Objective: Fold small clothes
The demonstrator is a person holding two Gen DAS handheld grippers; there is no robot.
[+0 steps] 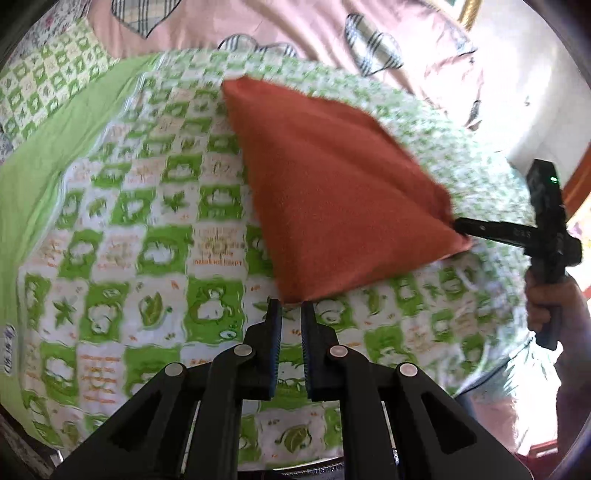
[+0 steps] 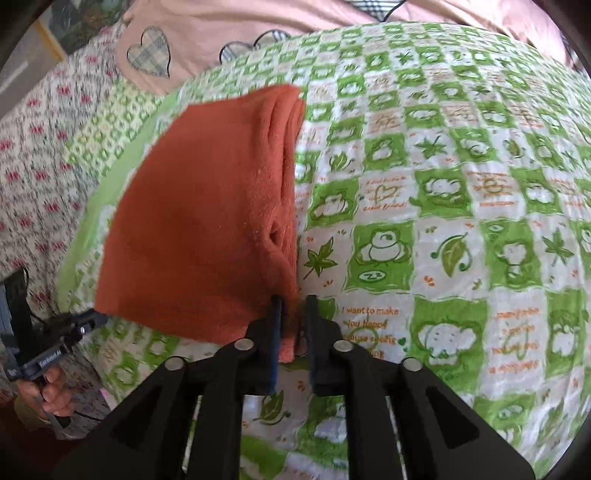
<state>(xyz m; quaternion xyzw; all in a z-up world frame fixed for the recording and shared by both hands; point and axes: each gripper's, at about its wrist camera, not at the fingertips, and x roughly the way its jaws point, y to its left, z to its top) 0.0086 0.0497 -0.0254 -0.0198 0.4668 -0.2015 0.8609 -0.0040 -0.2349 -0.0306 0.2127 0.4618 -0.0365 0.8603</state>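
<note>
An orange-red fleece cloth (image 1: 332,184), folded into several layers, is seen lying on a bed covered by a green-and-white checked sheet (image 1: 147,221) printed with frogs and leaves. Beyond it, toward twelve o'clock, a pink blanket (image 1: 295,26) with plaid hearts is spread.

In the left wrist view the cloth runs from twelve o'clock down to the centre, its near corner sitting at the tips of the left gripper (image 1: 291,308). The fingers of that gripper are drawn nearly together, with only a narrow gap; whether the corner is pinched between them cannot be told. At three o'clock the right gripper (image 1: 461,229) is seen meeting the cloth's other near corner, carried by a hand (image 1: 546,299).

In the right wrist view the cloth (image 2: 199,221) fills the space from eleven o'clock to the centre, its stacked folded edges turned to three o'clock. The right gripper (image 2: 295,306) is slightly parted, the cloth's near corner lying between its fingers, against the left one and clear of the right. The left gripper (image 2: 92,319) is seen at eight o'clock, at the cloth's edge.
</note>
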